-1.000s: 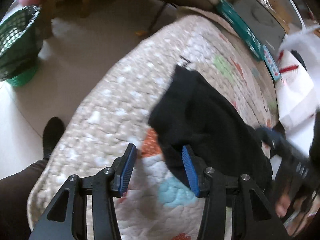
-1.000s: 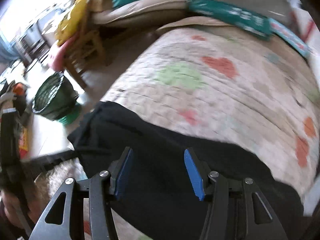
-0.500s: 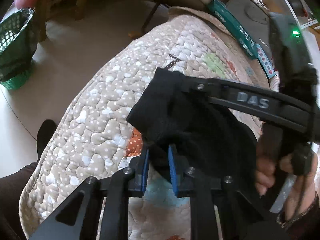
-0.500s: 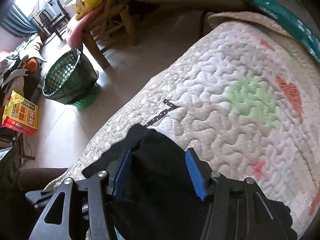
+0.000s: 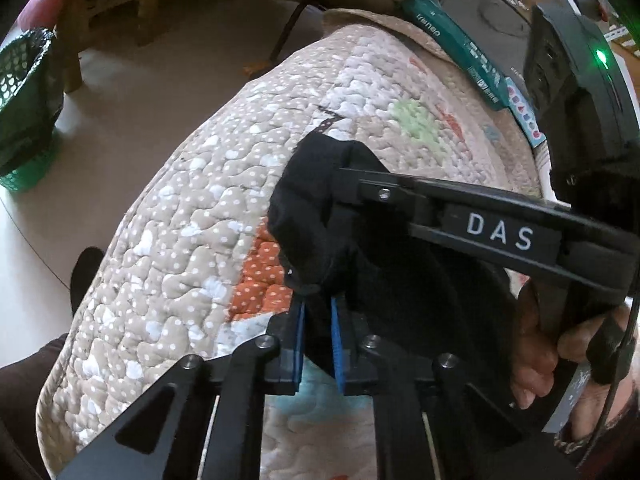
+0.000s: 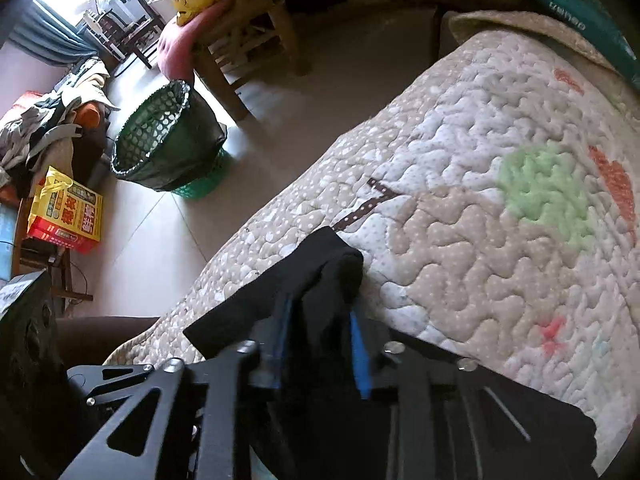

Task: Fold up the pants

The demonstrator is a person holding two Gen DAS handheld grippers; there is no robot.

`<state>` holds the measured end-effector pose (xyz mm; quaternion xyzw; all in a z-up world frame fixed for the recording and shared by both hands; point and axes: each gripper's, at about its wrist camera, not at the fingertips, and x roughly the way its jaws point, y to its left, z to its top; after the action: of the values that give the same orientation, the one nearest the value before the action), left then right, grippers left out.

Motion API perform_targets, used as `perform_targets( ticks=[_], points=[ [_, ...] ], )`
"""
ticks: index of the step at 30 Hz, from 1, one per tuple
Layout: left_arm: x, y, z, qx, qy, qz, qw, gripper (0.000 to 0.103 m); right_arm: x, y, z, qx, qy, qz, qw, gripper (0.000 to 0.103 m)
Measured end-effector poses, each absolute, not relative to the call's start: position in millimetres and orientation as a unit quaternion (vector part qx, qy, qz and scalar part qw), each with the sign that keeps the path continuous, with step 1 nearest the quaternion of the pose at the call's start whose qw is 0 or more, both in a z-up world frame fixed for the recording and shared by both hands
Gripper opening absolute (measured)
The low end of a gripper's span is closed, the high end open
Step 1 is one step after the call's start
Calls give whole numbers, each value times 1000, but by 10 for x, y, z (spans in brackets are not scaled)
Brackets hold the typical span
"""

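Observation:
The black pants [image 5: 316, 216] lie bunched on the quilted bed cover [image 5: 192, 208]. My left gripper [image 5: 318, 320] is shut on a near fold of the pants. The right gripper [image 5: 344, 172] crosses the left wrist view from the right, its tip at the pants' far corner. In the right wrist view the right gripper [image 6: 320, 320] is shut on that corner of the pants [image 6: 320, 264], lifting it off the quilt [image 6: 500, 260]. The rest of the pants spreads dark under and behind both grippers.
A green mesh basket [image 6: 160, 140] stands on the tiled floor left of the bed. A wooden chair [image 6: 248, 40] with cushions stands beyond it. A yellow and red box [image 6: 64, 212] is at far left. Teal packages [image 5: 452, 40] lie at the bed's far edge.
Both grippers have closed on the pants: the left on the near fold, the right on the far corner. The right gripper swung in across the left wrist view.

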<state>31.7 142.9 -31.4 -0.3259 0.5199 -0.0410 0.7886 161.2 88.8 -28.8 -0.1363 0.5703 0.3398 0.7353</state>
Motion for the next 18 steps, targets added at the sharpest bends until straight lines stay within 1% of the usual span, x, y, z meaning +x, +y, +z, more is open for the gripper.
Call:
perform_targets(
  ticks=[3, 6, 10, 14, 18],
  points=[
    [302, 1396, -194, -330, 508, -54, 794, 10, 1545, 775, -137, -129, 556, 343, 746, 13],
    [301, 1280, 2, -327, 494, -72, 802, 10, 1452, 680, 36, -127, 539, 345, 758, 13],
    [302, 938, 286, -288, 475, -95, 826, 10, 1355, 457, 271, -114, 519, 346, 773, 13],
    [351, 576, 359, -282, 474, -119, 826, 10, 1290, 56, 431, -96, 507, 330, 791, 13],
    [437, 55, 340, -254, 483, -148, 825, 10, 1228, -527, 470, -67, 507, 297, 807, 13]
  ],
)
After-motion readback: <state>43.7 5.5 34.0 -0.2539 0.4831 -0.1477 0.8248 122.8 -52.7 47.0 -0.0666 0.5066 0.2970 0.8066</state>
